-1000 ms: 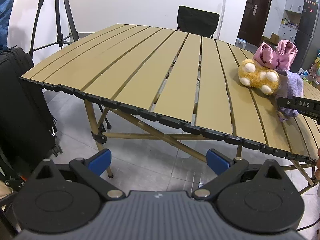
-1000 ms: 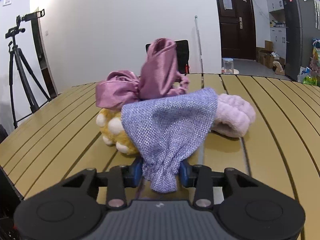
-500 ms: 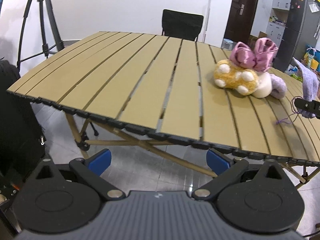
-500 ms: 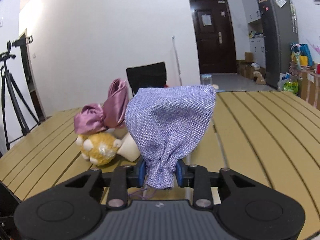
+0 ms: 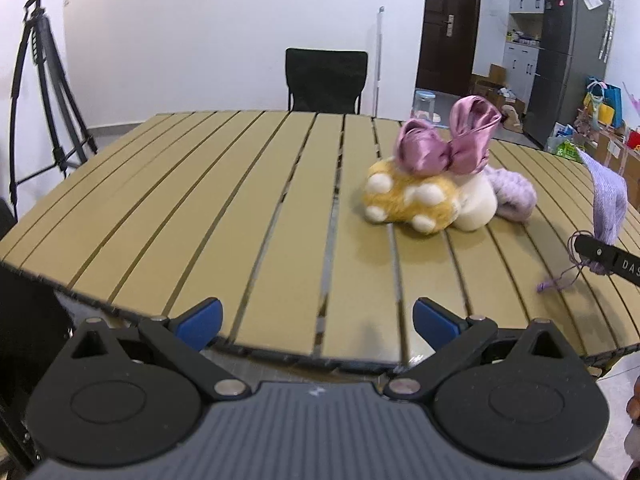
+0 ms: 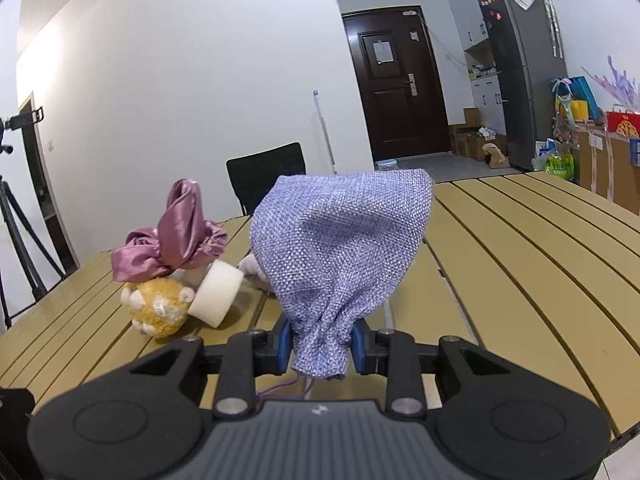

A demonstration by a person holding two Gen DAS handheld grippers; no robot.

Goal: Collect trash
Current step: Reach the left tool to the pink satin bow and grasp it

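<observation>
A lilac woven drawstring pouch (image 6: 340, 248) stands up from my right gripper (image 6: 321, 346), which is shut on its gathered neck just above the slatted tan table (image 6: 520, 280). Its cord dangles below the fingers. Left of the pouch lies a pile: a pink satin bow (image 6: 176, 248), a yellow plush paw (image 6: 160, 308) and a white foam cylinder (image 6: 218, 292). The left wrist view shows that pile mid-table with a fluffy lilac band (image 5: 516, 196) and the pouch (image 5: 608, 204) at the right edge. My left gripper (image 5: 316, 322) is open over the table's near edge, holding nothing.
A black chair (image 5: 326, 80) stands behind the table's far side. A tripod (image 5: 36, 80) is at the left wall, and a dark case (image 5: 24, 320) sits low on the left. A fridge (image 5: 572, 52), boxes and bags fill the right side by a dark door (image 6: 396, 92).
The right gripper has lifted the pouch off the pile and drawn it back, so the pile now lies apart on the left. The left gripper has moved from over the floor up to the table's edge.
</observation>
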